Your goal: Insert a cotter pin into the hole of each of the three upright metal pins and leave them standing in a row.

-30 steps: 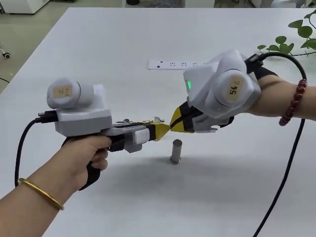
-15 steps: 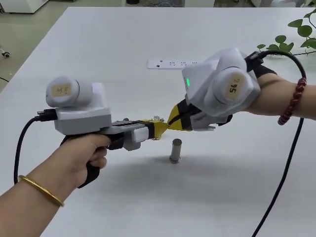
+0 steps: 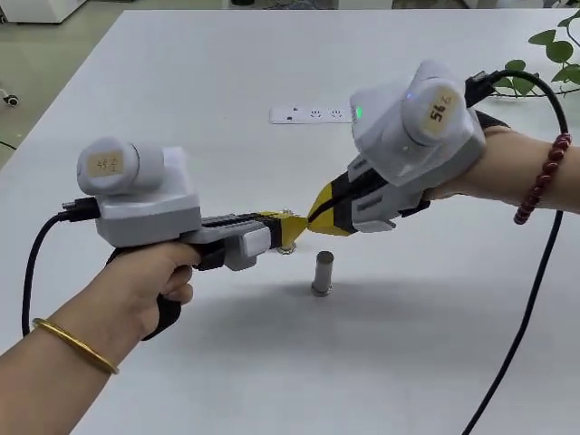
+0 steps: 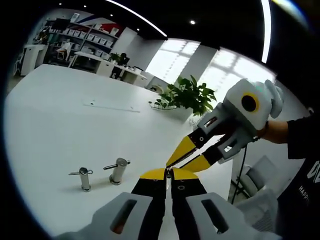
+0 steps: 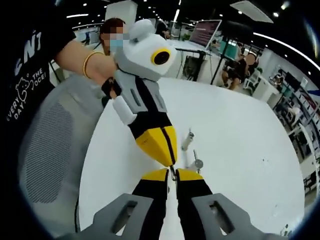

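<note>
A white worktop (image 3: 181, 91) is seen under everything in the head view. Above it the left tongs (image 3: 292, 234) are held level in a hand (image 3: 149, 285), and the right tongs (image 3: 314, 220) are brought in from the other side, angled down toward them. The two sets of yellow tips are met point to point, well above the surface. A green plant (image 3: 553, 54) is seen at the far right edge of the worktop, and a white power strip (image 3: 313, 114) is laid flat beyond the tongs.

Just below the meeting tips, on the near side, a bare metal pin (image 3: 323, 275) is stood upright on the worktop, apart from both tongs. In the left gripper view a first fitted pin (image 4: 117, 171) and a second fitted pin (image 4: 85, 178) are stood side by side, each with a wire piece passed through its top.

A thin cotter pin (image 4: 169, 173) is pinched where the tips meet. The jaws of both tongs are drawn together on it; in the right gripper view it (image 5: 173, 176) is seen between that pair's tips as well. Which pair bears the hold cannot be told.
</note>
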The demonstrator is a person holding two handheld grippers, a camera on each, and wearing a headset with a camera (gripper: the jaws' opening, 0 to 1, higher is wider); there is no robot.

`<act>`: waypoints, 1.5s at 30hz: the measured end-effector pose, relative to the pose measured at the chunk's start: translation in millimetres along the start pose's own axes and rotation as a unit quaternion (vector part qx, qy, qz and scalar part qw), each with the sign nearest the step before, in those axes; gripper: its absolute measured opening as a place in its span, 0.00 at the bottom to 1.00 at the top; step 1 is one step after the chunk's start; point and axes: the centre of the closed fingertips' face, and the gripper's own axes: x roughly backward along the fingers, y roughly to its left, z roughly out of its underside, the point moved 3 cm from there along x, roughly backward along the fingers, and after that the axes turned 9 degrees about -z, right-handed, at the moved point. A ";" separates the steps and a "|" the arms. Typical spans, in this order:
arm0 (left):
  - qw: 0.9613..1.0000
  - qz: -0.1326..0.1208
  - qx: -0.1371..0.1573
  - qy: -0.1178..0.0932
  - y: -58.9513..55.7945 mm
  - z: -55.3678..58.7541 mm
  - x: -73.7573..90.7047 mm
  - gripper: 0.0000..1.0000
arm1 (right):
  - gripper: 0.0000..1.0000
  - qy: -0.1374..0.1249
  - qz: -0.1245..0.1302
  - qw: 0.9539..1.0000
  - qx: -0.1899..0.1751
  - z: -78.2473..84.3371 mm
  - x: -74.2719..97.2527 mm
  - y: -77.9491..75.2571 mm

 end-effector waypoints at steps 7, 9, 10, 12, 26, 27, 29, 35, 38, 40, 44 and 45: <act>1.000 0.006 -0.024 -0.014 1.1 -0.1 7.3 0.00 | 0.08 -0.049 -0.019 0.993 -0.105 7.5 1.3 5.2; 0.999 0.013 -0.030 -0.018 0.6 0.6 10.1 0.00 | 0.09 -0.067 -0.028 0.989 -0.127 8.5 2.8 4.3; 0.999 0.015 -0.033 -0.018 0.8 1.0 11.2 0.00 | 0.10 -0.073 -0.030 0.987 -0.137 9.3 3.6 3.8; 0.999 0.017 -0.041 -0.019 1.1 2.0 13.1 0.00 | 0.10 -0.083 -0.039 0.985 -0.148 9.3 5.2 5.8; 0.992 0.083 -0.093 -0.028 -16.0 8.9 24.4 0.00 | 0.10 -0.139 -0.120 0.965 -0.185 15.3 5.9 25.6; 0.991 0.088 -0.096 -0.027 -17.5 10.0 24.9 0.00 | 0.10 -0.142 -0.125 0.965 -0.182 14.7 5.7 25.4; 0.990 0.094 -0.098 -0.025 -19.7 11.9 25.9 0.00 | 0.10 -0.147 -0.136 0.963 -0.181 12.2 6.1 30.7; 0.988 0.117 -0.099 -0.028 -27.1 16.4 31.0 0.00 | 0.10 -0.155 -0.158 0.958 -0.182 12.9 6.3 37.8; 0.986 0.126 -0.102 -0.027 -30.3 18.1 32.5 0.00 | 0.09 -0.161 -0.173 0.954 -0.183 10.8 5.7 44.5; 0.986 0.133 -0.101 -0.029 -32.9 18.1 33.5 0.00 | 0.09 -0.163 -0.177 0.953 -0.183 9.5 5.0 47.6; 0.985 0.140 -0.099 -0.031 -36.6 17.9 34.3 0.00 | 0.09 -0.165 -0.184 0.952 -0.182 7.0 3.2 53.6; 0.984 0.143 -0.101 -0.029 -38.7 19.1 34.7 0.00 | 0.09 -0.166 -0.187 0.951 -0.181 6.3 3.1 55.0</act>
